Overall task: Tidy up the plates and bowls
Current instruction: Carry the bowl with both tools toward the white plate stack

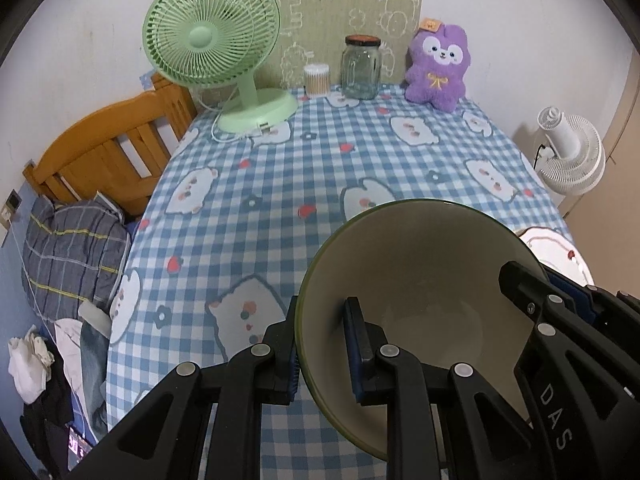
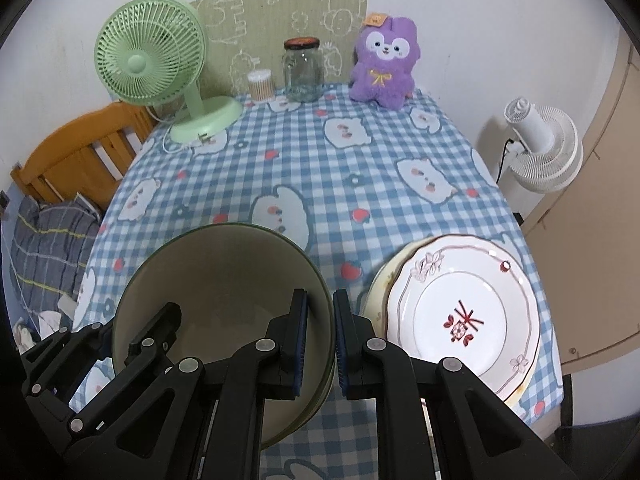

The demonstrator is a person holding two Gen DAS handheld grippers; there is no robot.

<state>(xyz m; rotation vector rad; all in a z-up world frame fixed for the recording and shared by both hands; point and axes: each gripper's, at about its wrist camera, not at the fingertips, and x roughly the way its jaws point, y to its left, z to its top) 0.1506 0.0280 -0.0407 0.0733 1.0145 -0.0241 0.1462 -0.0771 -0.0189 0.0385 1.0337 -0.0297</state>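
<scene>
A large cream bowl with a dark green rim [image 1: 416,280] is held over the near part of the table. My left gripper [image 1: 320,344] is shut on its left rim, one finger inside and one outside. My right gripper [image 2: 320,336] is shut on its right rim [image 2: 224,280] the same way. The right gripper's fingers [image 1: 520,284] show at the bowl's right edge in the left wrist view. A white plate with a red motif [image 2: 460,312] lies on another cream plate [image 2: 384,280] right of the bowl.
The blue checked tablecloth [image 2: 320,168] covers the table. At the back stand a green fan [image 2: 156,64], a cotton swab tub [image 2: 261,85], a glass jar [image 2: 303,70] and a purple plush [image 2: 384,64]. A wooden bed frame [image 1: 108,152] is left, a white fan [image 2: 540,148] right.
</scene>
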